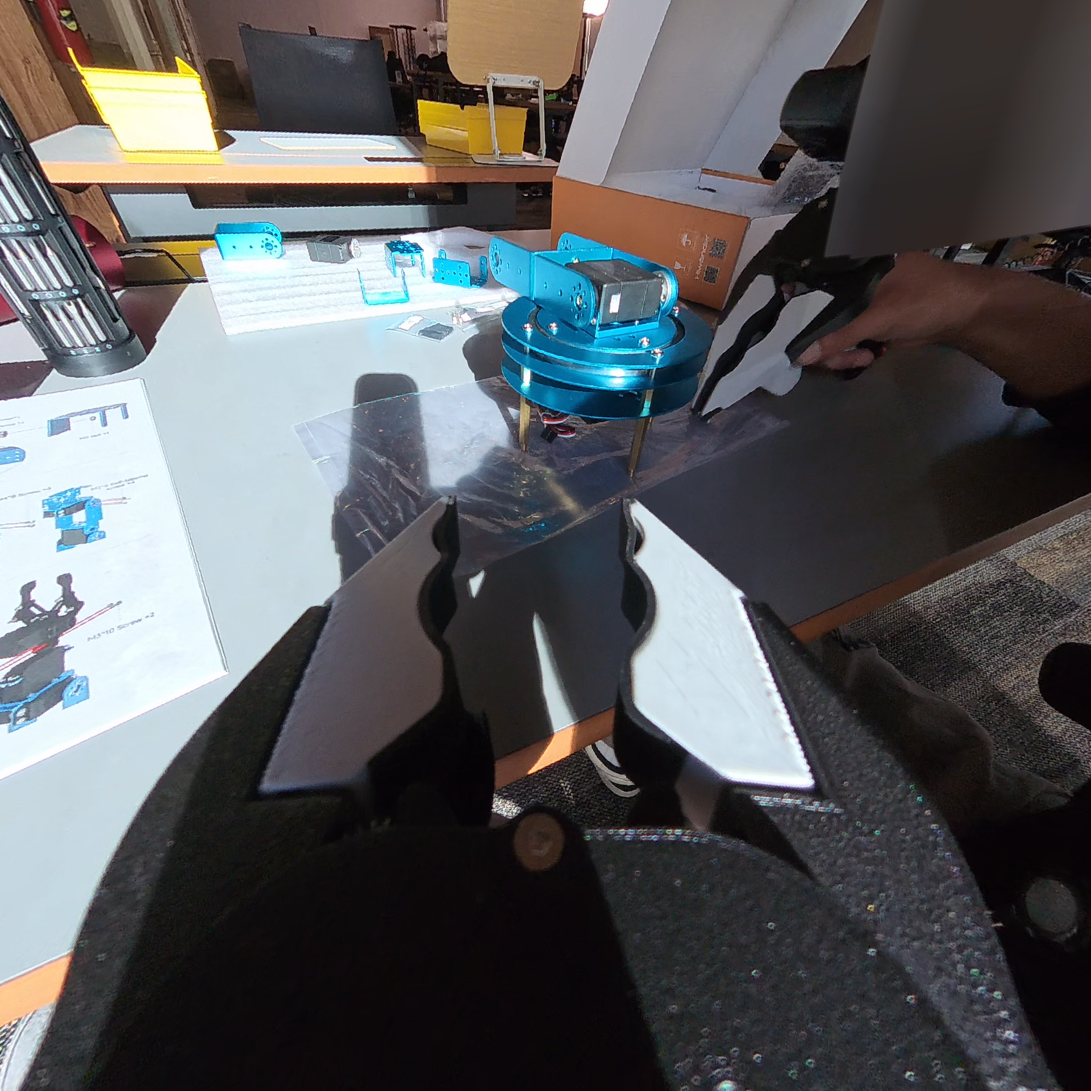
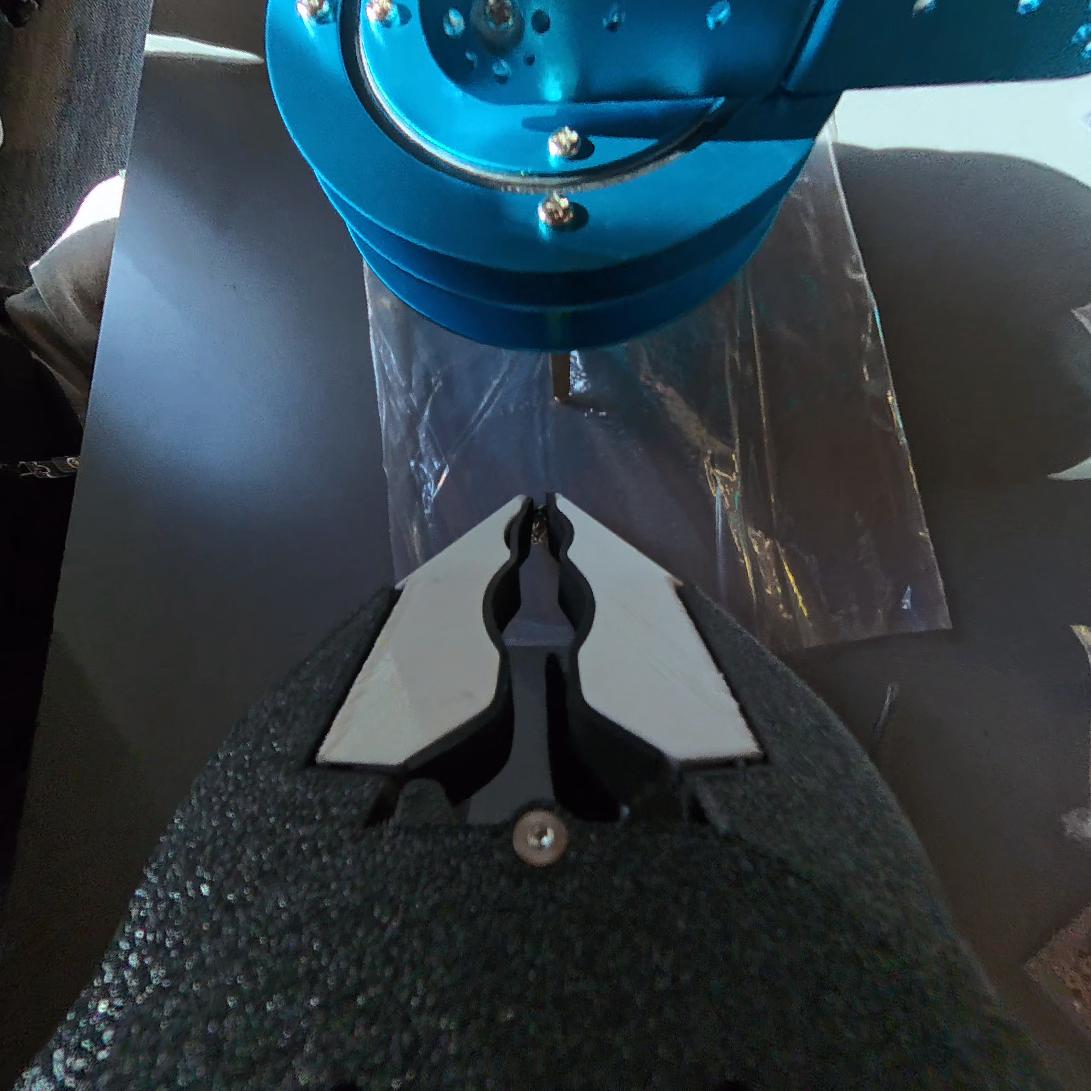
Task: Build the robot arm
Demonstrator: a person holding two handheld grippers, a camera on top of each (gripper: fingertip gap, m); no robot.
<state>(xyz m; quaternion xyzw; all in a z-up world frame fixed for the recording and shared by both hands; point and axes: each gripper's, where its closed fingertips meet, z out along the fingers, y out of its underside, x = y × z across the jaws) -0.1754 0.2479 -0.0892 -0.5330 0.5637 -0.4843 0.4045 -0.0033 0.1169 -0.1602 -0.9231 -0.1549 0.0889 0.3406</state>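
A blue round turntable base (image 1: pixel 602 354) with a servo and bracket on top stands on brass standoffs on a clear plastic bag (image 1: pixel 472 466). My left gripper (image 1: pixel 540 506) is open and empty, hovering over the near edge of the bag, short of the base. My right gripper (image 2: pixel 539 502) is shut on a small metal part (image 2: pixel 538 529) held between its tips, low over the bag (image 2: pixel 767 472) just in front of the base (image 2: pixel 531 265). The right gripper also shows in the left wrist view (image 1: pixel 705 412), held by a hand, right of the base.
A printed instruction sheet (image 1: pixel 88 561) lies at left. A white foam sheet (image 1: pixel 283 301) at the back carries several blue brackets (image 1: pixel 248 239). An open orange and white box (image 1: pixel 667 236) stands behind the base. A black cylindrical rack (image 1: pixel 59 283) stands far left. The table edge (image 1: pixel 885 596) runs close on the right. About 25 cm separates my left fingertips from my right.
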